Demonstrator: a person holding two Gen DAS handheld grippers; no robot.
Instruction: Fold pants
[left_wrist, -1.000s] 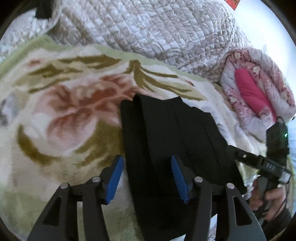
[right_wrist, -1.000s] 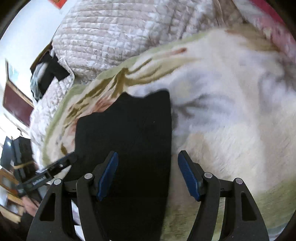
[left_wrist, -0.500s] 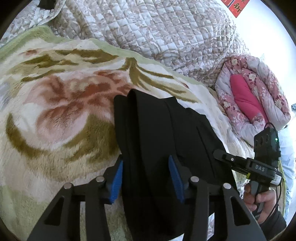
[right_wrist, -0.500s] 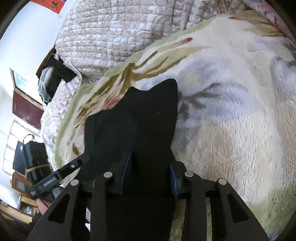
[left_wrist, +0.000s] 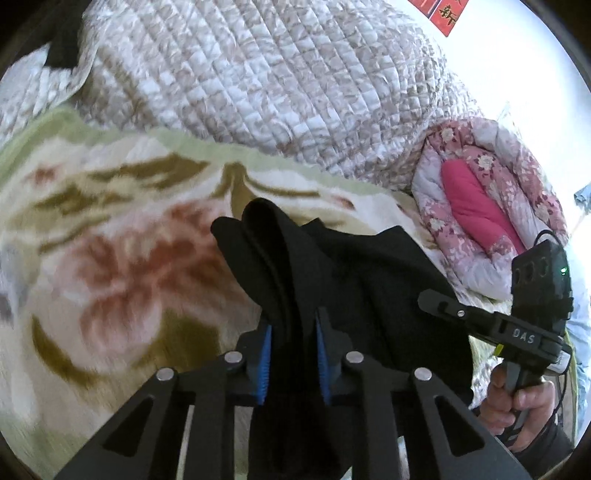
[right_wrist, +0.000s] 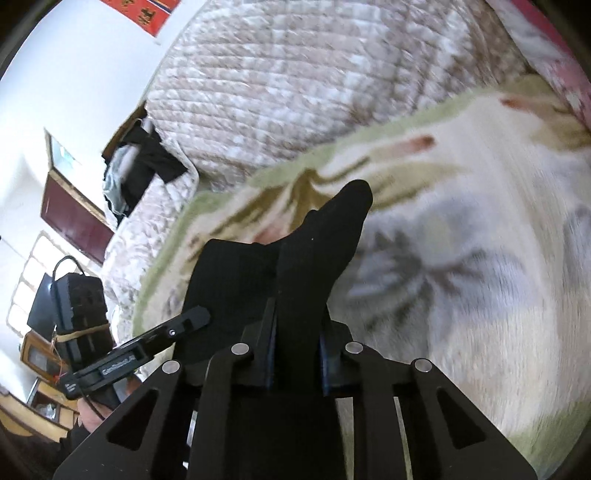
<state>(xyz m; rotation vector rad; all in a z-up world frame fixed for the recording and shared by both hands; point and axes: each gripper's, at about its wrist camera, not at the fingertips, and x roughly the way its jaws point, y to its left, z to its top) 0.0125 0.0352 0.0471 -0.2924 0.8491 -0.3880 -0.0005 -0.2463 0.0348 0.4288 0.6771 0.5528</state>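
Left wrist: left hand-held gripper (left_wrist: 291, 360) closing on a bunched near edge of the pants (left_wrist: 351, 266), black, on the bed (left_wrist: 110, 258).

Right wrist: right hand-held gripper (right_wrist: 295, 354) closing likewise on pants (right_wrist: 314, 258). Soft, limp, light; best held by edge corners.

Floral blanket (left_wrist: 122, 280) lies open to either side — quilted heap (left_wrist: 258, 81) blocks the far edge.
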